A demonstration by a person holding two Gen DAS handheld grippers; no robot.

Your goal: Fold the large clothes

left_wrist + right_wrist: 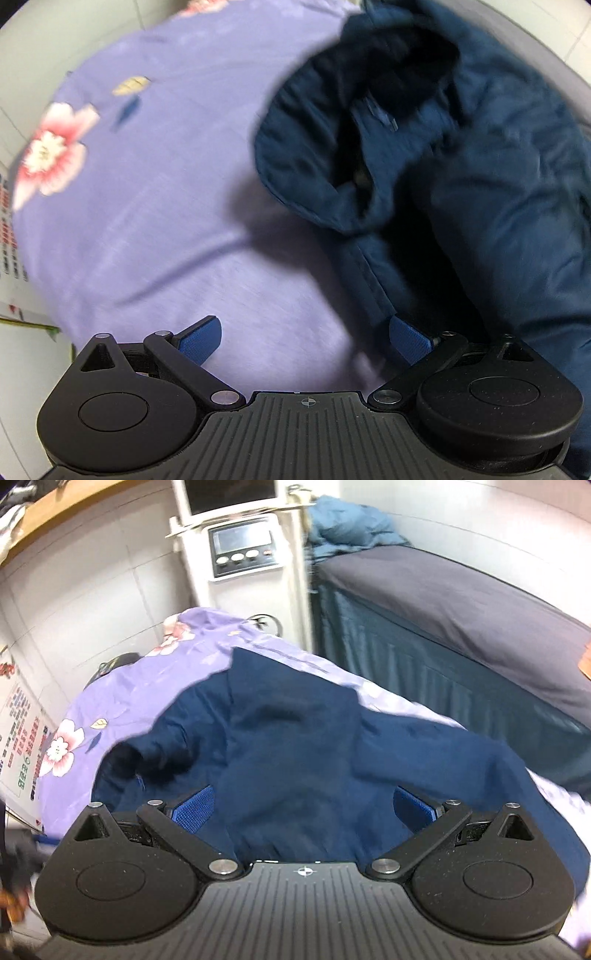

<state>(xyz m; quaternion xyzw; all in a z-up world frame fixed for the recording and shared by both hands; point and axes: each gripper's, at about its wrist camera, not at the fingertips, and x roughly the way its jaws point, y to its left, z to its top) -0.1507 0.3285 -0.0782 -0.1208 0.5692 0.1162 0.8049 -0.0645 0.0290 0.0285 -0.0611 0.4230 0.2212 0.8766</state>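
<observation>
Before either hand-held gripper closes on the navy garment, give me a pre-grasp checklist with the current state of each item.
1. Left hand-held gripper open and empty: ok, nothing between its fingers.
2. Right hand-held gripper open: ok, navy garment lies past the spread fingers.
3. Garment fully on the purple floral sheet: cannot tell, its near edges run out of view.
4. Garment spread flat: not ok, it is bunched, with a dark opening gaping.
5. Left gripper lined up on fabric: not ok, only its right finger reaches the garment's edge.
6. Images sharp enough to pick a seam: not ok, both blurred.
</observation>
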